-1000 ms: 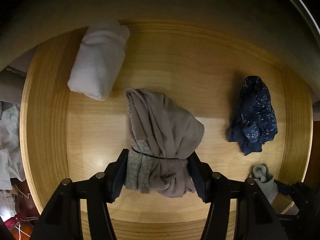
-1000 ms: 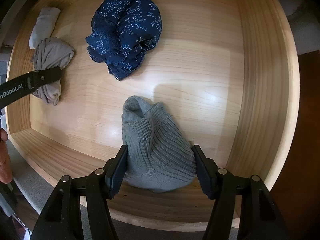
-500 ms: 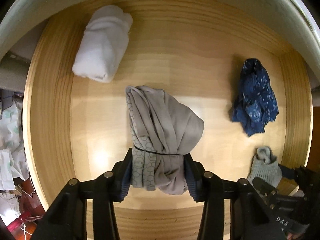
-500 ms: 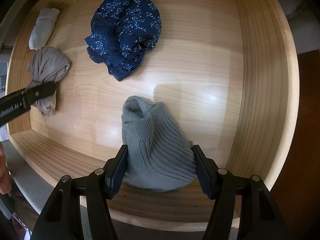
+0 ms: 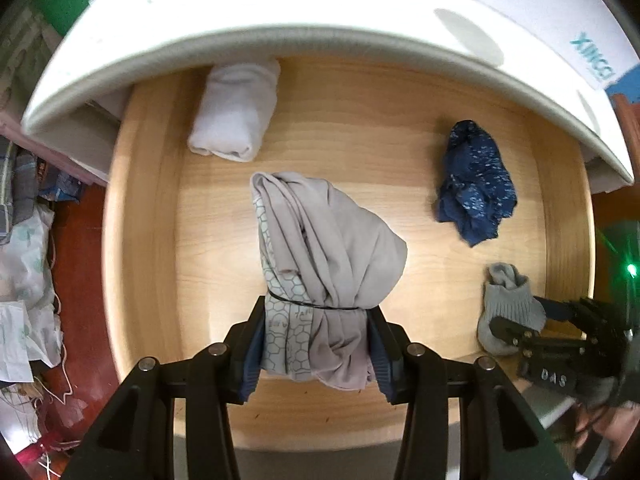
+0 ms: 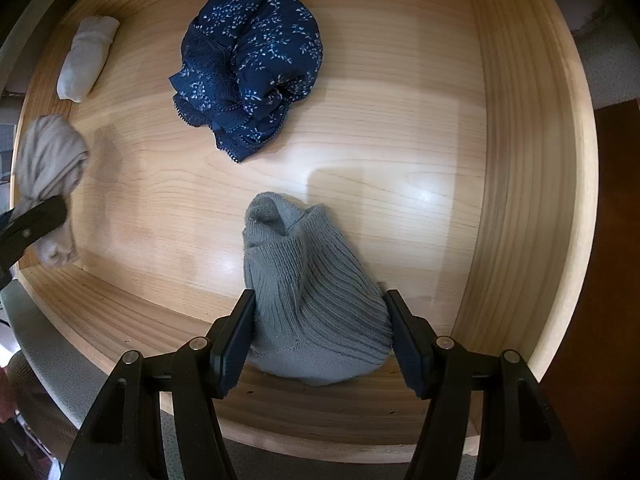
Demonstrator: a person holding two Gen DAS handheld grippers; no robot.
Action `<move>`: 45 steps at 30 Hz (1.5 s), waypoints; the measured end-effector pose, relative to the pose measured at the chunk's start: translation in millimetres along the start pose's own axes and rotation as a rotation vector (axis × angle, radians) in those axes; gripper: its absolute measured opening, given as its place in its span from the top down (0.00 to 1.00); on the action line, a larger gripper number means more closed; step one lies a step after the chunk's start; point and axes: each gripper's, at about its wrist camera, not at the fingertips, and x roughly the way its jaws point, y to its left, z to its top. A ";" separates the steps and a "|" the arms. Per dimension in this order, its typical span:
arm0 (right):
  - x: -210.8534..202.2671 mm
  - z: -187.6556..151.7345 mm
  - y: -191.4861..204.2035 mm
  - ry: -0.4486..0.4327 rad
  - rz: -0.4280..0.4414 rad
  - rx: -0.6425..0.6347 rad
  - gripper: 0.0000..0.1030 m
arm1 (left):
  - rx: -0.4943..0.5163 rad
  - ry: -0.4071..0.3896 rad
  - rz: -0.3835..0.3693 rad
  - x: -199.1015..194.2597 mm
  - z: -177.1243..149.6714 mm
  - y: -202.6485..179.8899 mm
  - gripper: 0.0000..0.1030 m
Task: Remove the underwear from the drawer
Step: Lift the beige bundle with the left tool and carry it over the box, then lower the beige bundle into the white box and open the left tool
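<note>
With the left gripper [image 5: 316,344] clamped on the beige bundle [image 5: 324,264] above the drawer [image 5: 136,248] floor, the lift-out step is judged underway. The right gripper [image 6: 320,332] brackets the grey knit [image 6: 312,300]; whether it is closed cannot be told. Next: raise clear of the front wall.

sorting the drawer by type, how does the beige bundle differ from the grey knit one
The beige bundle is smooth, thin cloth cinched by a dark band, with a hexagon-print layer; the grey knit is thick, ribbed and unbanded. The beige bundle is in the left gripper, the grey knit in the right gripper. Both are rolled and lie in the wooden drawer.
</note>
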 end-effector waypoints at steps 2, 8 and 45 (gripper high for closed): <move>0.0 0.2 0.0 0.000 0.000 -0.001 0.41 | 0.009 -0.035 0.011 -7.8 -9.1 -1.8 0.56; -0.2 0.5 0.0 0.000 0.000 -0.001 0.41 | 0.047 -0.160 0.068 -33.3 -30.7 -12.1 0.56; -1.7 4.1 2.0 -0.001 0.003 -0.002 0.41 | 0.114 -0.671 -0.008 -266.1 62.1 -12.6 0.56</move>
